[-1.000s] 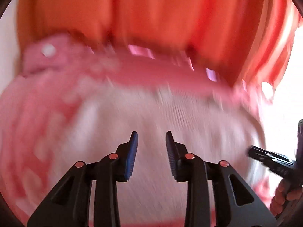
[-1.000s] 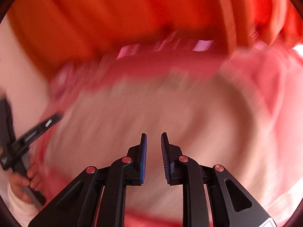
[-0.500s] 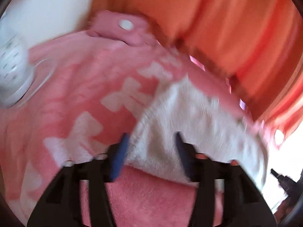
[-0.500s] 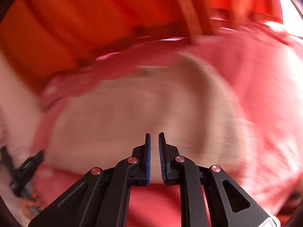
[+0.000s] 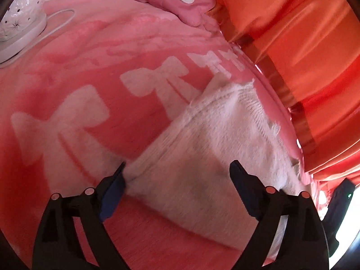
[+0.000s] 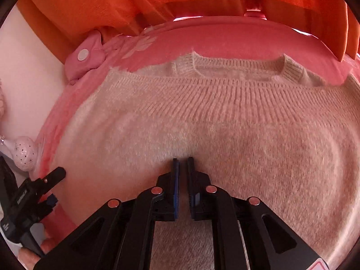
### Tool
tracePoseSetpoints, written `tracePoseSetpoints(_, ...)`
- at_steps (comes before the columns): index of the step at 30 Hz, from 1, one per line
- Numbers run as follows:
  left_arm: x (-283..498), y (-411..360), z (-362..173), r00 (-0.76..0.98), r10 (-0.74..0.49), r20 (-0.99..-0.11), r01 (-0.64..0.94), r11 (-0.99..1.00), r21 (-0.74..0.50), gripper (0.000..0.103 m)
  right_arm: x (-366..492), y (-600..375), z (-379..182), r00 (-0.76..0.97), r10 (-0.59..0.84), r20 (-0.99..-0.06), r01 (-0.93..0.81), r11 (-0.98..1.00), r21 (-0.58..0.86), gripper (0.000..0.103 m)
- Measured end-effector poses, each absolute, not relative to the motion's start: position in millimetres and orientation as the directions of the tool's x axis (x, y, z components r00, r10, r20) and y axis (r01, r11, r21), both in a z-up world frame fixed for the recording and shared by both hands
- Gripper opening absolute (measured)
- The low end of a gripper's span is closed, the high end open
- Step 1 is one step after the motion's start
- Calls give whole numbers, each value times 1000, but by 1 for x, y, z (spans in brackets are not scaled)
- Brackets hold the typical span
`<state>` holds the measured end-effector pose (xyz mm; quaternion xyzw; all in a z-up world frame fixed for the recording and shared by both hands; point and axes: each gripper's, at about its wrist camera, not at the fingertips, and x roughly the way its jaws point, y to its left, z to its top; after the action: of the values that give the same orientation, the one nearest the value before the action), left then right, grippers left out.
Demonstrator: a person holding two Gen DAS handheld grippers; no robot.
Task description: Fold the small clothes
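Observation:
A small cream knitted sweater lies flat on a pink blanket, its ribbed collar at the far side. In the left wrist view the sweater runs diagonally. My left gripper is wide open and straddles the sweater's near left corner, its left finger at the edge. My right gripper hovers over the middle of the sweater with its jaws nearly together and nothing between them. The left gripper also shows at the lower left of the right wrist view.
The pink blanket has white bow prints. A small pink pillow lies at the far edge. A white dotted lamp with a cable stands at the far left. Orange curtains hang behind the bed.
My left gripper swung left to the sweater's corner and opened wide. My right gripper narrowed its jaws and settled over the sweater's middle.

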<state>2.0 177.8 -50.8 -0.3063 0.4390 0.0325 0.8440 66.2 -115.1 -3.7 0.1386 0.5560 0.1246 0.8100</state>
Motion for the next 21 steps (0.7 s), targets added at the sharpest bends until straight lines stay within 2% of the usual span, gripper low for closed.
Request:
tracePoseSetpoints(1, 4, 178, -51, 618, -226, -753, -315, 806, -501, 75, 67, -116, -4, 349, 365, -863, -41, 926, 375, 10)
tracePoseSetpoints(2, 6, 179, -51, 618, -234, -751, -308, 806, -505, 56, 68, -117, -4, 349, 371, -861, -34, 923, 384, 9)
tracePoseSetpoints(3, 8, 180, -51, 619, -248, -746, -298, 804, -515, 31, 67, -118, -4, 348, 378, -858, -30, 919, 393, 9)
tracePoseSetpoints(4, 9, 181, -48, 625, -304, -719, -265, 784, -562, 28, 68, -121, -5, 348, 390, -852, -21, 912, 409, 9)
tracePoseSetpoints(8, 1, 157, 3, 712, -297, -636, -132, 834, -536, 22, 65, -130, -1, 348, 427, -835, 15, 888, 460, 9)
tracePoseSetpoints(12, -7, 83, 72, 742, -408, -532, 112, 858, -501, 21, 49, -164, 41, 477, 420, -772, 44, 866, 499, 14)
tracePoseSetpoints(14, -14, 39, 97, 731, -474, -491, 230, 849, -476, 21, 27, -205, 75, 580, 391, -715, 71, 850, 523, 20)
tracePoseSetpoints(16, -21, 0, 108, 704, -534, -468, 325, 828, -456, 21, 3, -246, 96, 652, 323, -686, 118, 850, 513, 39)
tracePoseSetpoints(19, -27, -69, 94, 614, -604, -508, 439, 796, -416, 21, -35, -304, 106, 709, 215, -671, 222, 836, 503, 42)
tracePoseSetpoints(21, -27, -114, 58, 533, -605, -591, 473, 793, -385, 24, -57, -335, 95, 720, 206, -663, 285, 783, 553, 43)
